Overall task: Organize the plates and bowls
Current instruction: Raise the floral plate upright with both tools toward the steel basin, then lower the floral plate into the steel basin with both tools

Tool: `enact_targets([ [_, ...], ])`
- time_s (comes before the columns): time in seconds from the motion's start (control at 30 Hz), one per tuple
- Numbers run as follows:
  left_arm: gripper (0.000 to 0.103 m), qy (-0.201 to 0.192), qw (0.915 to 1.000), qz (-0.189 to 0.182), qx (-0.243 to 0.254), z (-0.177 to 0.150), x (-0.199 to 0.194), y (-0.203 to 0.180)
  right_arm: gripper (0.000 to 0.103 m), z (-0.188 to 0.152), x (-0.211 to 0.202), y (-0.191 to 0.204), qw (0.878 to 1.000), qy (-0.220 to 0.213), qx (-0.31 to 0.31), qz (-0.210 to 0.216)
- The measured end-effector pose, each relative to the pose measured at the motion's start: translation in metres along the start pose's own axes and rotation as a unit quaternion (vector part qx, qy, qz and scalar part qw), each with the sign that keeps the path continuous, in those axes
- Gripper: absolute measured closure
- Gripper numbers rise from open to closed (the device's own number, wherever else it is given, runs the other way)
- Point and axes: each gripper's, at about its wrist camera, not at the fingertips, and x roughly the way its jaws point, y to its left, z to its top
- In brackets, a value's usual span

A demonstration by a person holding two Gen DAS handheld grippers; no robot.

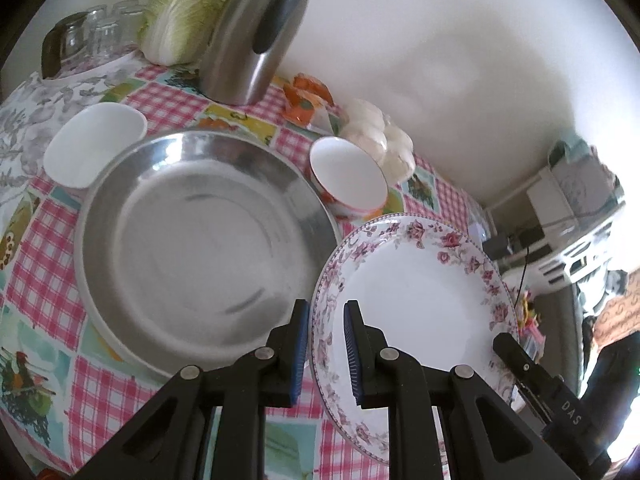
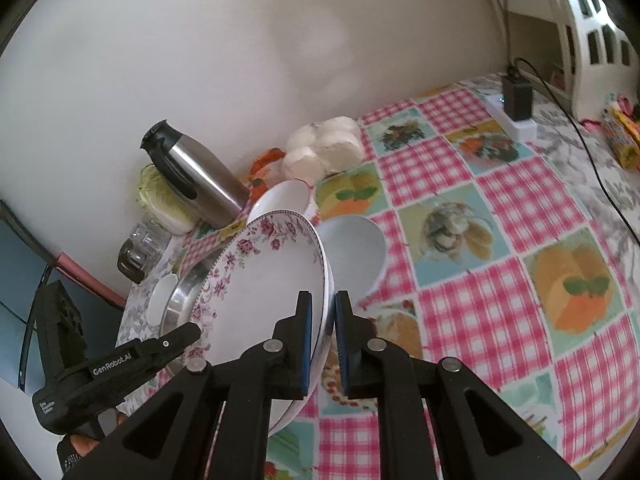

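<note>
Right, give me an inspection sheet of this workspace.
Surface: checked cloth covering the table.
Job's things: plate tilted, between both tools; steel tray beside it; dish, red bowl and white bowl on the cloth.
Clutter: flask, cabbage, glasses and buns by the wall.
Tools: right tool clamps the plate's rim; left tool straddles the opposite rim, grip unclear.
Cables: black cable from a charger.
Surroundings: white wall.

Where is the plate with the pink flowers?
The flowered plate is tilted above the table, its rim between the jaws of both grippers, beside the big metal pan, with the white bowl just behind it.
</note>
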Motion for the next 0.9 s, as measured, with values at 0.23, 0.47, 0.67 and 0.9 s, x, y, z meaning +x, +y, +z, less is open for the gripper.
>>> enact_targets([
  [0.23,0.085,-0.008,0.9989,-0.02,-0.043,0.021,0.004,0.024,0.09,0.013,0.017,0.018,1.0,0.0,-0.011,0.009],
  [0.47,0.085,-0.021,0.9975,-0.017,-0.066,0.036,0.002,0.044,0.09,0.018,0.036,0.036,1.0,0.008,-0.021,0.018],
  [0.67,0.085,-0.031,0.9955,-0.021,-0.087,0.047,-0.001,0.068,0.089,0.018,0.054,0.051,0.999,0.019,-0.021,0.03],
  [0.9,0.085,-0.043,0.9929,-0.017,-0.11,0.054,-0.012,0.097,0.089,0.013,0.074,0.074,0.998,0.033,-0.029,0.043],
])
